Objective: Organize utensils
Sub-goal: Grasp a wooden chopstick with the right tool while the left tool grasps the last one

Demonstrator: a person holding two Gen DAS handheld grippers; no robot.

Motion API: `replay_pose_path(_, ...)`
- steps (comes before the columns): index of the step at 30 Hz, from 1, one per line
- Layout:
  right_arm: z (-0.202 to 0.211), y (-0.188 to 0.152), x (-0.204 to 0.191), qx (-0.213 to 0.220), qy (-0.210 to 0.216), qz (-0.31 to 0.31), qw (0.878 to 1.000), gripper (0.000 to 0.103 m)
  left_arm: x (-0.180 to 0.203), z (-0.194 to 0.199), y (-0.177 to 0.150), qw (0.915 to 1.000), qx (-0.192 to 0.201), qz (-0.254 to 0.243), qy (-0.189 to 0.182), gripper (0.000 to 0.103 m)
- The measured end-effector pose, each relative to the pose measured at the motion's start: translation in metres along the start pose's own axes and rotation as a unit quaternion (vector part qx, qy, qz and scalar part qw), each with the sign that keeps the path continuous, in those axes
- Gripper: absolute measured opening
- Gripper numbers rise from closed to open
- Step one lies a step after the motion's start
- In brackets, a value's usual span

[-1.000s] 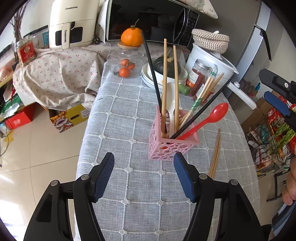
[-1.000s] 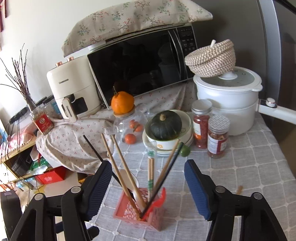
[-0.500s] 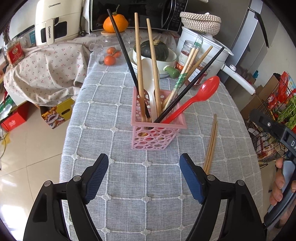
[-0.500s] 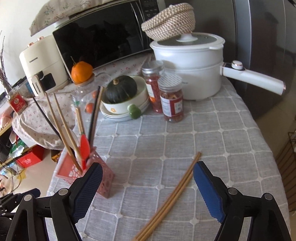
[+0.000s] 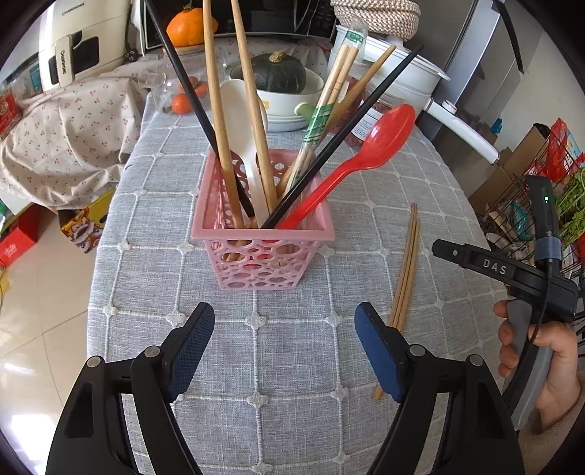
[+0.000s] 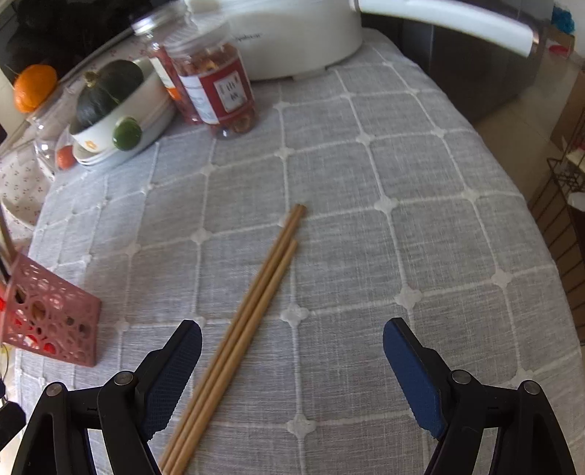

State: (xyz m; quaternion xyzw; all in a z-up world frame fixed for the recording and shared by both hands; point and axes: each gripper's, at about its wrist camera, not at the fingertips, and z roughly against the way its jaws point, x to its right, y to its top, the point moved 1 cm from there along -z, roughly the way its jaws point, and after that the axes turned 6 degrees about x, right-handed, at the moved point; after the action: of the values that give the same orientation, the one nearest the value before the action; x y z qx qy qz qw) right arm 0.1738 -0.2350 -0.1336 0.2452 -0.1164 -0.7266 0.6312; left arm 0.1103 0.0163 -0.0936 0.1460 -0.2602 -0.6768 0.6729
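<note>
A pink perforated basket (image 5: 261,248) stands on the grey checked tablecloth and holds wooden and black chopsticks, a white spoon and a red spoon (image 5: 351,164). It also shows at the left edge of the right wrist view (image 6: 51,318). Loose wooden chopsticks (image 6: 248,318) lie on the cloth to the basket's right, also seen in the left wrist view (image 5: 404,277). My left gripper (image 5: 283,343) is open and empty, just in front of the basket. My right gripper (image 6: 292,361) is open and empty, low over the chopsticks' near end, which passes by its left finger.
At the back stand two red-filled jars (image 6: 215,91), a white bowl with a dark squash (image 6: 109,98), a white cooker (image 6: 292,33) with a long handle, an orange (image 5: 188,27) and a microwave. The table's edges drop off left and right.
My right gripper has dropped from high above the basket to low over the loose chopsticks. My left gripper has moved closer to the basket.
</note>
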Motion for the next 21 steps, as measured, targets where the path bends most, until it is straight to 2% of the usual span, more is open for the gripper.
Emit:
replay_pose_path(9, -0.025, -0.003, 0.003, -0.030, -0.022, 0.002, 0.999, 0.085, 0.013, -0.014, -0.010, 0.9994, -0.029, -0.017, -0.012, 0.083)
replay_pose_path(14, -0.028, -0.005, 0.000, -0.025, -0.046, 0.025, 0.998, 0.086, 0.017, -0.014, -0.013, 0.9989, -0.031, -0.033, -0.012, 0.083)
replay_pose_path(21, -0.030, -0.008, -0.006, -0.021, -0.053, 0.031, 0.998, 0.091, 0.018, -0.014, -0.016, 0.9985, -0.035, -0.040, -0.013, 0.083)
